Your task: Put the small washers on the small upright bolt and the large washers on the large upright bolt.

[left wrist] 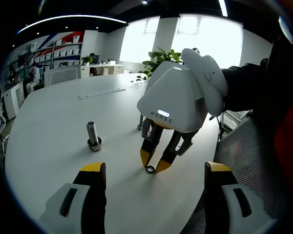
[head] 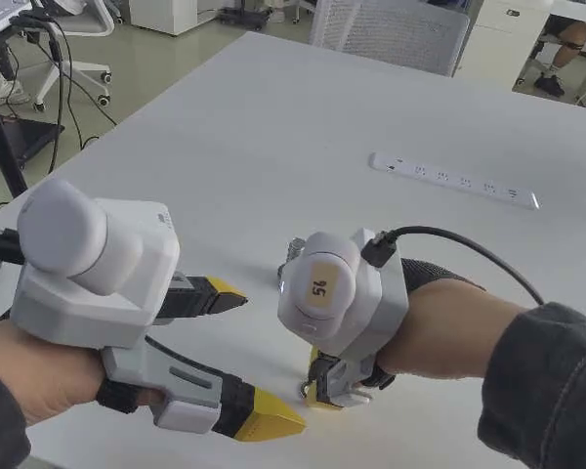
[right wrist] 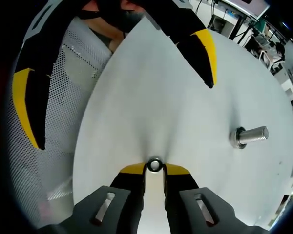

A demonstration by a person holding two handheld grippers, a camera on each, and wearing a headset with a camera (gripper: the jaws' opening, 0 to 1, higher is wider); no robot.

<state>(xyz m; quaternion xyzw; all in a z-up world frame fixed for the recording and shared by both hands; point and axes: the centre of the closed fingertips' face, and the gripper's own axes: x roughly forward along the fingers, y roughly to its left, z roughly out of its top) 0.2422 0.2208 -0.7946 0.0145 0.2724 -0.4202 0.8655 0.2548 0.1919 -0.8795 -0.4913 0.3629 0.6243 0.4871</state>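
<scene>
The tabletop (head: 273, 127) is plain white. The left tool (head: 266, 360) and right tool (left wrist: 154, 163) are white, black-jawed, yellow-tipped. The washer (right wrist: 155, 165) and bolt (right wrist: 248, 135) are silver.

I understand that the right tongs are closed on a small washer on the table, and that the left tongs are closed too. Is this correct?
Not quite: the left tongs are open, as the head view shows their yellow tips wide apart. The rest stands: the right tongs are closed on a small washer on the table.

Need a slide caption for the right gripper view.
Right gripper pinches a washer on the white table; a bolt stands nearby.
</scene>
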